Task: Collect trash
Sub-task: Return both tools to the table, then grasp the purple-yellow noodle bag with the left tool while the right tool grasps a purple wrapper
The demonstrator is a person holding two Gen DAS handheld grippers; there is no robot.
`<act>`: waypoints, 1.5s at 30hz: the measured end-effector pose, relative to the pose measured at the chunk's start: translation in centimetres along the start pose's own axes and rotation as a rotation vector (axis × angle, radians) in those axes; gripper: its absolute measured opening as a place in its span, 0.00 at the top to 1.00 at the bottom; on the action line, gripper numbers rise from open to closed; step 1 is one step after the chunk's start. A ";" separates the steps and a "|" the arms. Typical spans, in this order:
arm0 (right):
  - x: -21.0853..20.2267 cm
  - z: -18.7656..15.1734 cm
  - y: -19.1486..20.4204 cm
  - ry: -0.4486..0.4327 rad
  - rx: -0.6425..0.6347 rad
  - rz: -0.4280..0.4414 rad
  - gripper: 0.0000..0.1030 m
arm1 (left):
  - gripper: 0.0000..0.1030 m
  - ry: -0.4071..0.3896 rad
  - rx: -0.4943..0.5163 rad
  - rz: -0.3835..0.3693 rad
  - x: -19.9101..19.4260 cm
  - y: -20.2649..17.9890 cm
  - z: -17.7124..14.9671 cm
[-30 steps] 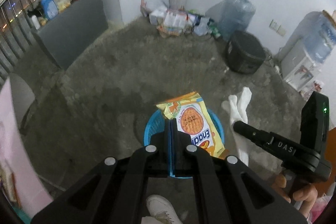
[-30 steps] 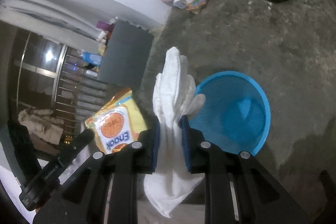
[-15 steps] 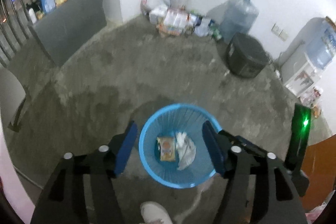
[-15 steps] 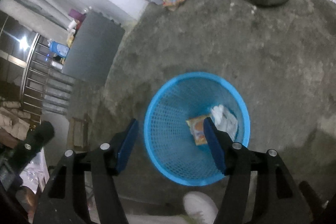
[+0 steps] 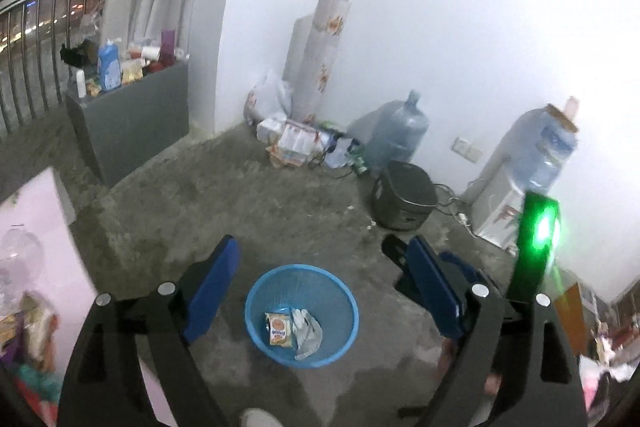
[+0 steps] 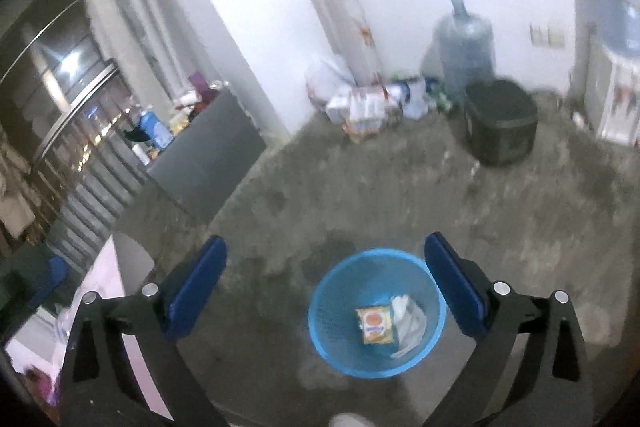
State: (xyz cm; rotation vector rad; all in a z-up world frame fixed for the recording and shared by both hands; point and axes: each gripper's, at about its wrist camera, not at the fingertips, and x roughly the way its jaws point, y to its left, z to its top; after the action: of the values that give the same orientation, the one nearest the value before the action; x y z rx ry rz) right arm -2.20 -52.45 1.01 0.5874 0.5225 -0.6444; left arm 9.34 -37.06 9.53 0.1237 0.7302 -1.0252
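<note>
A blue mesh trash basket (image 5: 256, 323) stands on the concrete floor; it also shows in the right wrist view (image 6: 324, 339). Inside it lie a yellow-orange snack packet (image 5: 279, 329) (image 6: 375, 325) and a crumpled white cloth (image 5: 307, 331) (image 6: 409, 321). My left gripper (image 5: 324, 291) is open and empty, high above the basket. My right gripper (image 6: 326, 285) is open and empty, also high above it. The right gripper's body with a green light (image 5: 538, 227) shows at the right of the left wrist view.
A pile of bags and packets (image 5: 296, 143), a rolled mat (image 5: 324, 47), a water jug (image 5: 396, 135), a black cooker (image 5: 404, 201) and a water dispenser (image 5: 532, 167) line the far wall. A grey cabinet (image 5: 128, 119) stands left. A pink surface (image 5: 36, 251) is near left.
One second ago each gripper was shut on trash, left on the packet, right on the cloth. Both opened, the items fell into the basket, and both grippers have since risen.
</note>
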 end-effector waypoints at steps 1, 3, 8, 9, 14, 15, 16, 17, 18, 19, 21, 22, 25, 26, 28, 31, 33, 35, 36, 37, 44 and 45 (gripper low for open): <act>-0.7 -0.3 0.8 -0.004 -0.022 -0.007 0.08 | 0.18 -0.005 0.006 -0.001 -1.6 0.0 -0.4; -1.9 -1.0 2.1 -0.006 -0.061 -0.025 0.08 | 0.15 -0.012 0.007 -0.004 -4.3 0.1 -1.2; -3.6 -2.6 6.0 -0.017 -0.216 -0.077 0.08 | 0.13 -0.082 -0.030 0.079 -12.3 2.4 -3.6; -3.9 -2.8 6.8 -0.027 -0.249 -0.102 0.08 | 0.12 -0.104 -0.053 0.114 -14.2 3.4 -4.2; -5.1 -4.8 10.5 -0.110 -0.452 -0.156 0.08 | 0.09 -0.165 -0.186 0.261 -21.5 8.0 -6.8; -5.2 -5.2 11.0 -0.114 -0.482 -0.148 0.08 | 0.08 -0.170 -0.205 0.282 -22.7 8.8 -7.3; -5.4 -5.4 11.6 -0.114 -0.507 -0.139 0.08 | 0.07 -0.185 -0.225 0.310 -24.2 9.8 -7.9; -5.5 -5.7 12.3 -0.114 -0.534 -0.126 0.08 | 0.05 -0.198 -0.242 0.344 -25.4 10.8 -8.5; -5.6 -5.9 12.8 -0.114 -0.549 -0.114 0.08 | 0.05 -0.206 -0.256 0.380 -26.4 11.5 -9.2; -5.9 -6.2 13.4 -0.112 -0.563 -0.094 0.08 | 0.05 -0.212 -0.279 0.423 -27.4 12.4 -9.8; -6.0 -6.6 14.4 -0.100 -0.576 -0.045 0.08 | 0.05 -0.217 -0.322 0.470 -28.9 13.7 -11.1; -6.1 -6.9 14.8 -0.092 -0.580 -0.014 0.08 | 0.05 -0.216 -0.349 0.496 -29.7 14.8 -11.9; -6.4 -7.6 16.0 -0.072 -0.594 0.069 0.08 | 0.05 -0.208 -0.371 0.522 -30.7 16.1 -13.2; -6.5 -7.9 16.3 -0.064 -0.597 0.100 0.08 | 0.05 -0.207 -0.369 0.521 -30.9 16.3 -13.6; -7.1 -8.5 17.0 -0.060 -0.595 0.156 0.08 | 0.05 -0.217 -0.353 0.511 -31.4 16.4 -14.3; -8.0 -9.2 17.7 -0.044 -0.578 0.243 0.08 | 0.05 -0.230 -0.337 0.503 -31.7 16.6 -15.0; -8.3 -9.4 18.0 -0.020 -0.562 0.292 0.08 | 0.05 -0.237 -0.323 0.481 -31.9 16.8 -15.9; -8.4 -9.6 18.6 0.008 -0.547 0.322 0.08 | 0.05 -0.242 -0.315 0.479 -31.9 17.0 -16.7; -8.4 -9.7 18.7 0.024 -0.540 0.337 0.08 | 0.05 -0.241 -0.309 0.486 -31.9 17.0 -17.0; -8.3 -9.7 18.8 0.047 -0.525 0.362 0.08 | 0.05 -0.241 -0.298 0.496 -31.8 17.0 -17.4; -8.5 -10.1 20.7 0.195 -0.426 0.552 0.12 | 0.05 -0.234 -0.291 0.520 -31.3 18.1 -18.7; -8.5 -10.1 21.5 0.214 -0.423 0.575 0.17 | 0.05 -0.245 -0.311 0.510 -31.4 18.7 -18.8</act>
State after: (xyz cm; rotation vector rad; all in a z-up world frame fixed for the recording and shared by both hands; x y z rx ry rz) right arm 4.00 -28.56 6.23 0.3764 0.6318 0.0804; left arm 5.52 3.84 9.92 -0.0830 0.5837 -0.4235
